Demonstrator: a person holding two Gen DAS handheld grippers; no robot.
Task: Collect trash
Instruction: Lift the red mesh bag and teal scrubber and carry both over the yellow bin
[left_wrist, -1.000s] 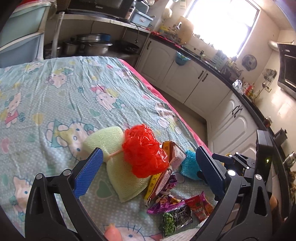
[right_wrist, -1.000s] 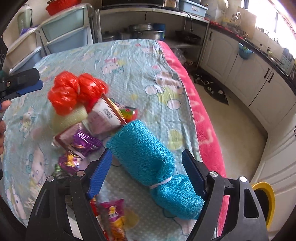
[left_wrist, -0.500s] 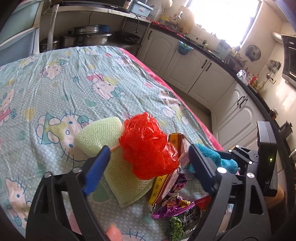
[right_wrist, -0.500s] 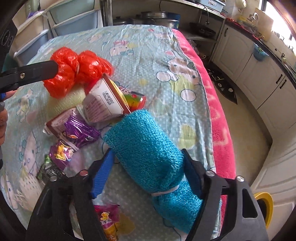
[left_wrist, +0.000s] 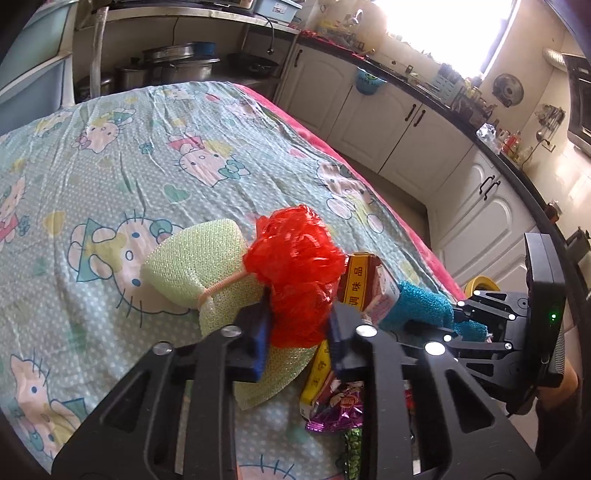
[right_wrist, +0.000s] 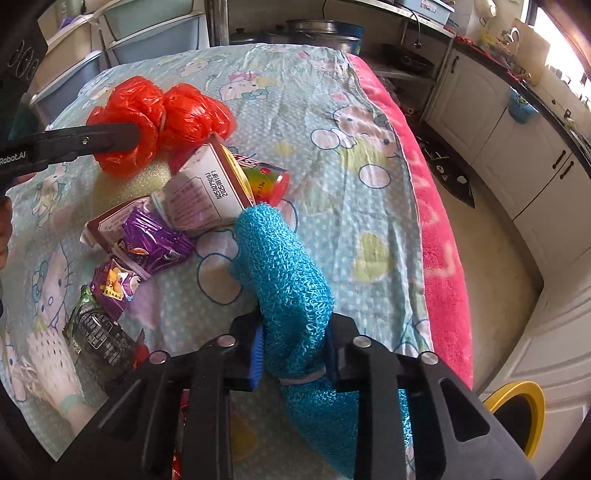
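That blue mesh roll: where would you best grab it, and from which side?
Around its narrow tied waist, from above. The blue roll lies flat and squashes easily, and it is thinnest there. The right gripper's jaws are closing just above that tie.

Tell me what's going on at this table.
A person is clearing trash off a table covered with a cartoon-print cloth, with a handheld gripper in each hand. The left gripper is closing its jaws on a red mesh bundle lying on a pale green one. The right gripper is closing on a blue mesh bundle. Snack wrappers and a small carton lie between them, untouched.
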